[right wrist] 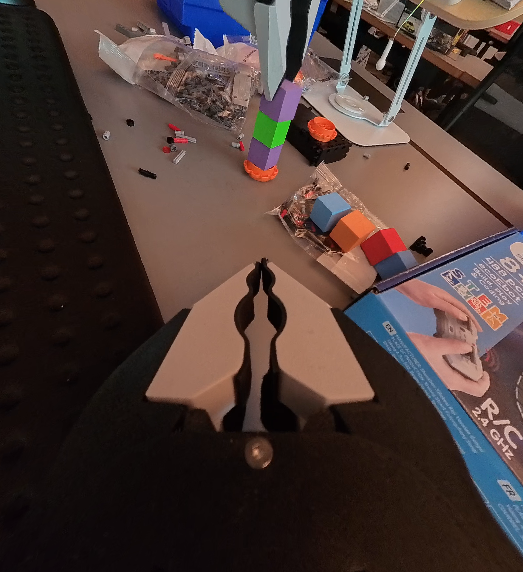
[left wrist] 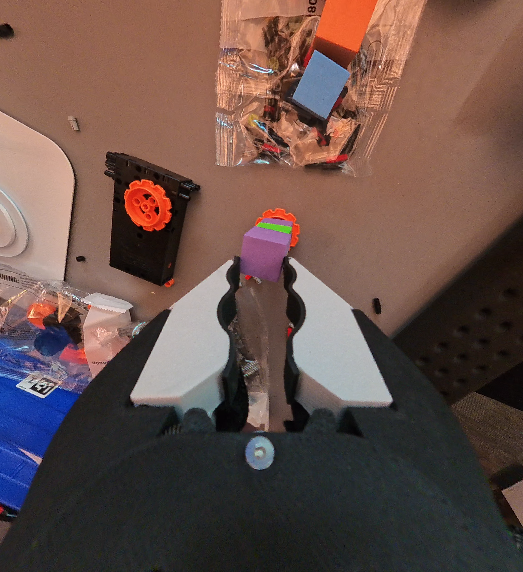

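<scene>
Left tool [left wrist: 261, 263] grips the top purple cube [left wrist: 265, 252] of a cube tower.
The tower stands on an orange gear [right wrist: 260, 171] mid-table [right wrist: 207, 223]; the right tool [right wrist: 261, 263], fingers nearly together and empty, hovers near the blue box [right wrist: 458, 340].

- dim, warm indoor light; grey table [left wrist: 378, 235] evenly lit, with soft faint shadows only.
- glare on the clear plastic bag [left wrist: 241, 93] at the far edge.
- strong wide-angle bending at the picture borders.
- nearest black housing murky and soft; dark mat [right wrist: 37, 216] almost lost in shadow.
</scene>
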Tool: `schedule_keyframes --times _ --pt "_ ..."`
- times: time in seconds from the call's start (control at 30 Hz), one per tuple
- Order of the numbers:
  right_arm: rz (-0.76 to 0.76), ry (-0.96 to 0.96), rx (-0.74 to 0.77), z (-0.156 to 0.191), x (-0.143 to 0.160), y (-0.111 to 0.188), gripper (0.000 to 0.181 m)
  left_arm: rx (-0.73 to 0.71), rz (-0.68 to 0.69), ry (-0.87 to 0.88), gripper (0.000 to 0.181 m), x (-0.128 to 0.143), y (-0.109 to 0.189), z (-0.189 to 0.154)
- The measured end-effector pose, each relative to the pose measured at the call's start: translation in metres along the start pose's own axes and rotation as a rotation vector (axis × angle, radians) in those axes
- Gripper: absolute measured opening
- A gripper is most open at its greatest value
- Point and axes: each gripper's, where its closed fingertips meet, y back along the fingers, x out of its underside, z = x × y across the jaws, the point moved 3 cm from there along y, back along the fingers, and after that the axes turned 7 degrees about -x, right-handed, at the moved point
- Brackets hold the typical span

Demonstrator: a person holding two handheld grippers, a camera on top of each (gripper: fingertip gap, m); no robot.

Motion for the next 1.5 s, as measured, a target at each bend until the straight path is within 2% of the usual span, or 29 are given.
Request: schedule_keyframes --times 0.2,0.4,0.57,0.77,0.93,1.1,1.27,1.5 --pt "0.0 -0.002 -0.005 0.001 0.0 0.0 0.0 -0.002 0.001 -0.003 0.027 -0.001 -0.001 -0.001" --pt "-0.004 -0.003 -0.004 0.001 -0.001 0.001 0.0 -0.048 -0.027 -0.012 0.047 -0.006 0.006 0.002" --pt "-0.001 0.0 -0.004 0.001 0.0 0.0 0.0 -0.059 -0.128 -0.107 0.046 -0.04 0.019 -0.013" --pt "0.001 -0.004 -0.004 0.001 0.0 0.0 0.0 -0.045 -0.083 -0.24 0.043 -0.083 -0.014 -0.038" --pt "-0.002 -0.007 -0.005 0.001 0.0 0.0 0.0 -0.035 0.019 -0.32 0.036 -0.092 -0.045 -0.046" --pt "-0.005 -0.006 -0.007 0.001 -0.001 0.001 0.0 -0.032 0.048 -0.324 0.025 -0.092 -0.056 -0.045" --pt "-0.01 -0.003 -0.007 0.001 -0.001 0.001 0.0 -0.039 0.009 -0.29 0.025 -0.087 -0.032 -0.038" --pt "-0.011 -0.004 -0.012 0.003 -0.002 0.001 0.0 -0.096 0.015 -0.207 0.025 -0.051 0.033 -0.006"
